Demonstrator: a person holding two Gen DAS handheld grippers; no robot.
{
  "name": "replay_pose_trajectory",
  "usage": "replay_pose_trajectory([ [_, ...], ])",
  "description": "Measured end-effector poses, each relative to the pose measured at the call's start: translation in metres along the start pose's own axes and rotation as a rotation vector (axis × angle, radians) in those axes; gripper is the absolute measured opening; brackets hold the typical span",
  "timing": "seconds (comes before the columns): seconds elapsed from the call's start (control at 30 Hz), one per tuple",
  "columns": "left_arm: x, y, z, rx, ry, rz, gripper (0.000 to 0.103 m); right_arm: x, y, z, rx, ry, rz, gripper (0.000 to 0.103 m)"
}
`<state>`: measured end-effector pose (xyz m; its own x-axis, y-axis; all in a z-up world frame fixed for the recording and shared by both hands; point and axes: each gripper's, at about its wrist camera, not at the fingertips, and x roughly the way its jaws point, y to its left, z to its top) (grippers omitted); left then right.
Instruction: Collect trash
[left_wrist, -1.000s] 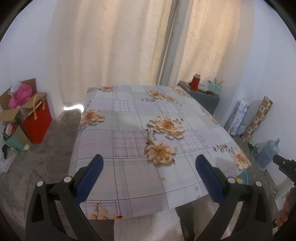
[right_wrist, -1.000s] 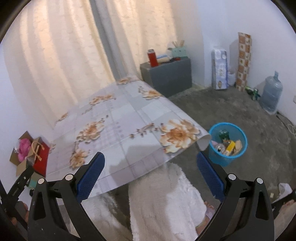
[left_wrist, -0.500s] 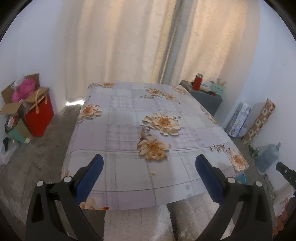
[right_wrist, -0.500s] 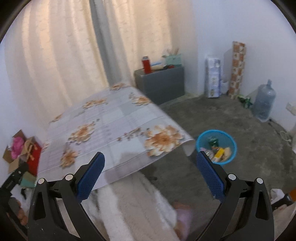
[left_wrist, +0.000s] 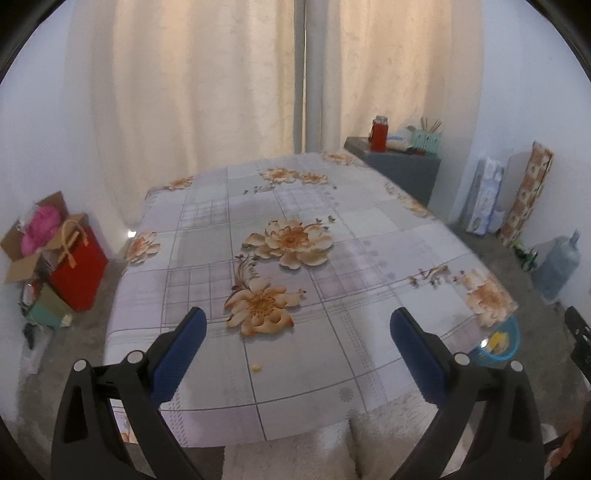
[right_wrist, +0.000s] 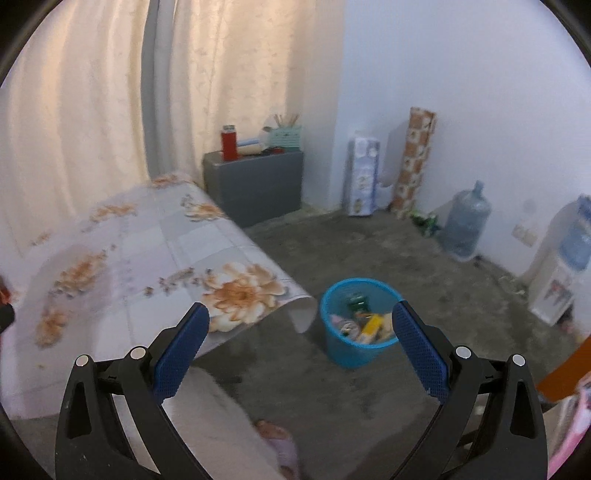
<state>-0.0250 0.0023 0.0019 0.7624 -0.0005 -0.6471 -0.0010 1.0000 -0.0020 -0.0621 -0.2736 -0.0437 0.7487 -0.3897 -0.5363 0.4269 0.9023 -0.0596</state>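
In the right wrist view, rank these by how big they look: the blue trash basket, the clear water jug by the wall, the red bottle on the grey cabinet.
1. blue trash basket, though it is also the nearest, so its lead may be partly nearness
2. clear water jug
3. red bottle, clearly the smallest, and also the farthest

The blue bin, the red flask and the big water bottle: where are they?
blue bin (right_wrist: 334, 343): right wrist view, bare front wall.
red flask (right_wrist: 229, 144): right wrist view, middle of its body.
water bottle (right_wrist: 466, 225): right wrist view, middle of its body.
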Motion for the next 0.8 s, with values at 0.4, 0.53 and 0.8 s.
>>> replay_pose_trajectory([
  [0.4, -0.005, -0.015, -0.008, -0.016, 0.038, 0.05, 0.098, -0.002, 0.018, -0.008, -0.069, -0.012, 0.065, 0.095],
  [0.53, -0.008, -0.022, -0.008, -0.005, 0.042, 0.048, 0.098, -0.004, 0.018, -0.007, -0.066, -0.021, 0.06, 0.095],
  [0.8, -0.009, -0.031, -0.011, -0.007, 0.07, 0.04, 0.098, -0.003, 0.011, -0.006, -0.046, -0.019, 0.042, 0.095],
])
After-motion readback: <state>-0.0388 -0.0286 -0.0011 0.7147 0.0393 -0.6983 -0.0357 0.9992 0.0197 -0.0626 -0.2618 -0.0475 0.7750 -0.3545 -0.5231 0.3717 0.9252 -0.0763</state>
